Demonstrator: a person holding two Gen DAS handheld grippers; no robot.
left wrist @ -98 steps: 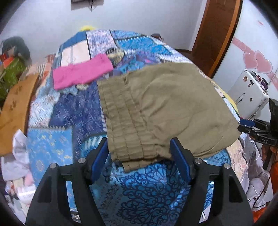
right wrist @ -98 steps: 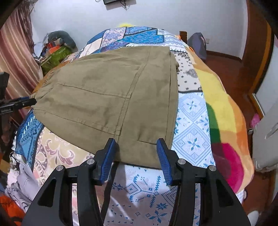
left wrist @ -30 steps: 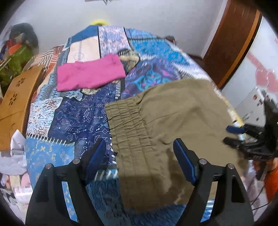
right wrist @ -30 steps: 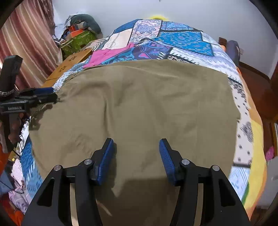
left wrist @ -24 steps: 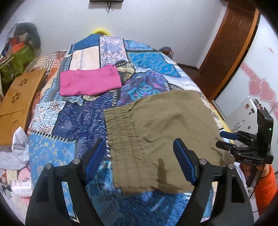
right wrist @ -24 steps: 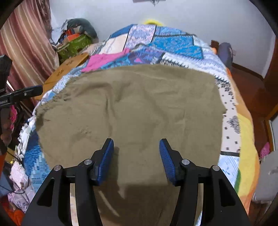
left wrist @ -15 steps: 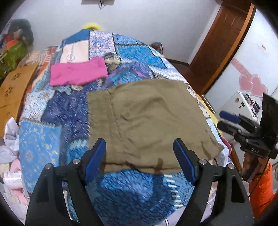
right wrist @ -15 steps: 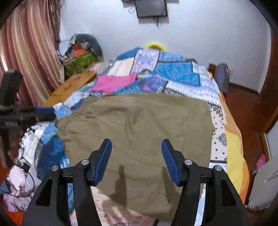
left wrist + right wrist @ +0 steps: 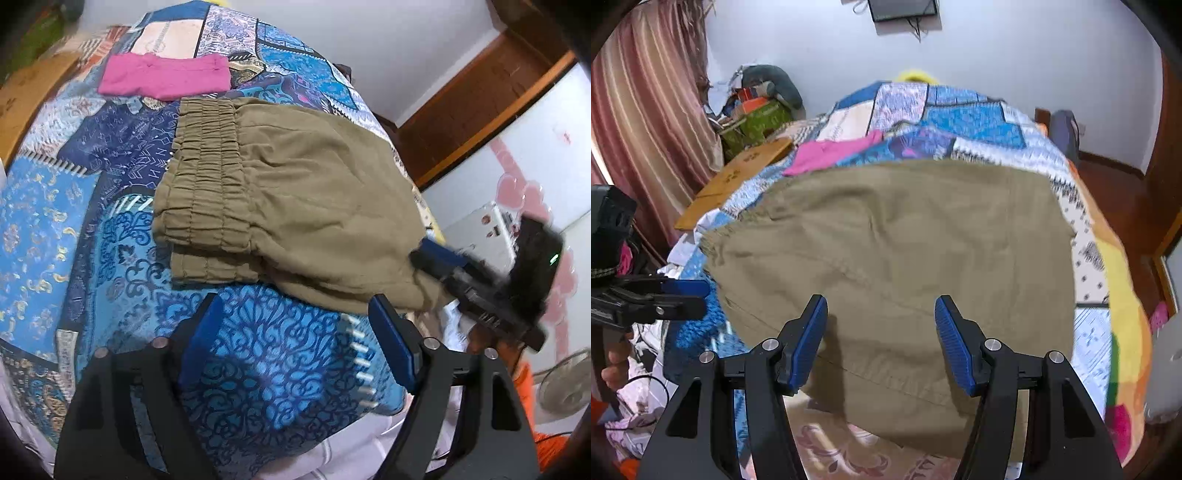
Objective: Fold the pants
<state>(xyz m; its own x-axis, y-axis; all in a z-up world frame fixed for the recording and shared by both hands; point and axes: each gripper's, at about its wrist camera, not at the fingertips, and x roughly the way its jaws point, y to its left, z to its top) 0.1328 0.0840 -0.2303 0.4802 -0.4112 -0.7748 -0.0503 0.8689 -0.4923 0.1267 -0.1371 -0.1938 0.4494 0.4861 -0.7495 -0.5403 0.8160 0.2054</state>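
The olive-green pants [image 9: 295, 192] lie folded on the patchwork bedspread [image 9: 266, 365], elastic waistband [image 9: 207, 184] to the left, two layers showing at the near edge. They also fill the middle of the right wrist view [image 9: 905, 266]. My left gripper [image 9: 295, 314] is open and empty, just short of the pants' near edge. My right gripper [image 9: 881, 317] is open and empty above the pants' near part. In the left wrist view the right gripper [image 9: 443, 262] sits at the pants' right corner. The left gripper [image 9: 687, 291] shows at the left of the right wrist view.
A folded pink garment [image 9: 166, 75] lies at the far side of the bed. A wooden board [image 9: 735, 181] and a pile of bags [image 9: 757, 110] stand left of the bed. A white appliance [image 9: 484, 229] and a wooden door frame [image 9: 480, 99] are to the right.
Both grippers have pulled back toward the near edge of the bed. The pants now lie in a doubled fold with the waistband stacked in two layers. Both grippers stay open.
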